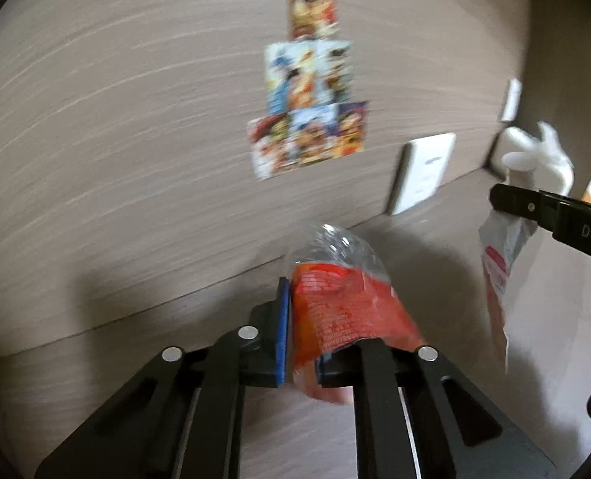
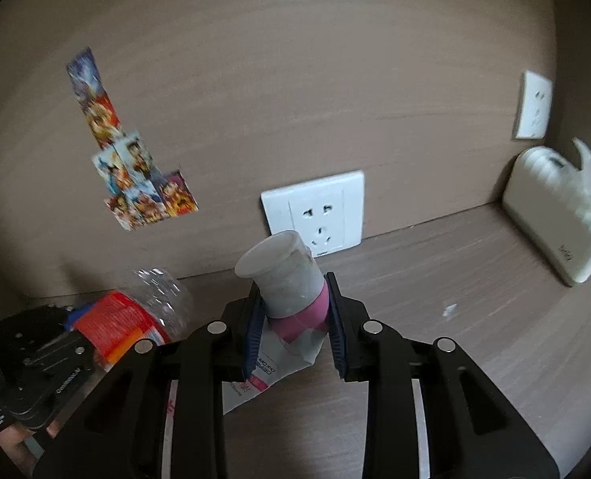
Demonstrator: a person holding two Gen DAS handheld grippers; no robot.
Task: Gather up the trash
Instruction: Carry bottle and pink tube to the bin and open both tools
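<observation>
My left gripper (image 1: 301,319) is shut on a crushed clear plastic bottle with a red-orange label (image 1: 335,303), held above the wooden desk. The bottle and the left gripper (image 2: 72,339) also show at the lower left of the right wrist view, where the bottle (image 2: 135,319) points right. My right gripper (image 2: 295,319) is shut on a white toothpaste tube with a pink band (image 2: 291,291), cap end forward, its flattened body hanging below. In the left wrist view the tube (image 1: 499,263) hangs from the right gripper (image 1: 511,203) at the right edge.
A wood-grain back wall carries colourful stickers (image 2: 135,175) and a white wall socket (image 2: 315,211); a second socket (image 2: 533,105) is on the right. A white device (image 2: 559,207) leans in the desk's back right corner. A small white scrap (image 2: 449,310) lies on the desk.
</observation>
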